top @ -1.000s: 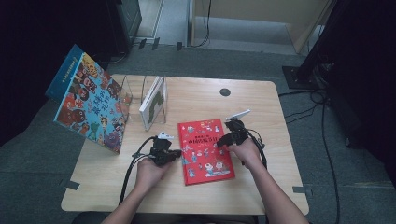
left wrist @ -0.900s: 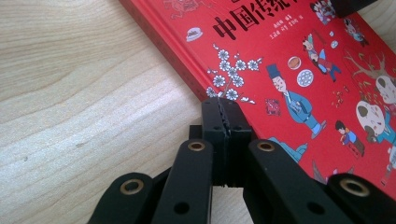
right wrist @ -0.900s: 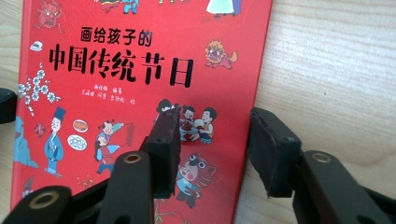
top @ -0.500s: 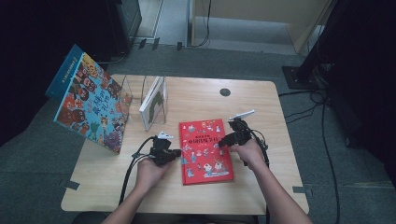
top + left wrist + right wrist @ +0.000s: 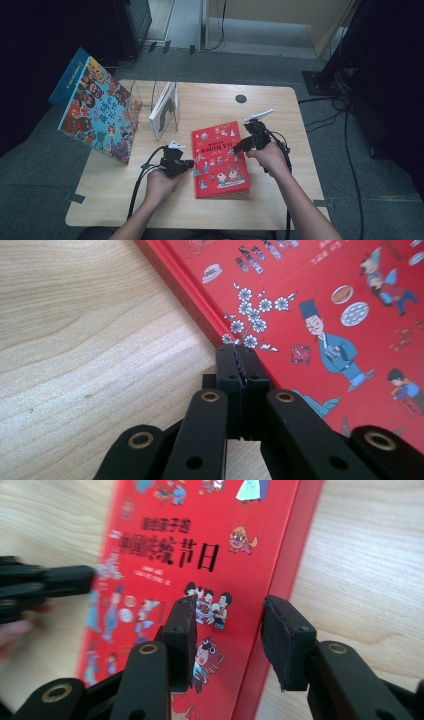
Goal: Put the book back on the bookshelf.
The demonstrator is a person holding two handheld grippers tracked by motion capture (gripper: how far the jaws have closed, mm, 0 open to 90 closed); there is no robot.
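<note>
Red book flat, long axis running away from person, left claw closed empty, right claw closing, straddling its edge.

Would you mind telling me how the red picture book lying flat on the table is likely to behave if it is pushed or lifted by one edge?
The red picture book looks like a hardcover with a thick, squared edge, so it would probably stay stiff rather than flop. Its glossy cover may be slippery for pads. Lying flat on the smooth wooden table, it would likely slide, not tip.

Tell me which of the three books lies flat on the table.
The red book, between the two grippers. The white book stands upright in the clear rack, and the big blue book leans tilted at the table's left edge.
</note>
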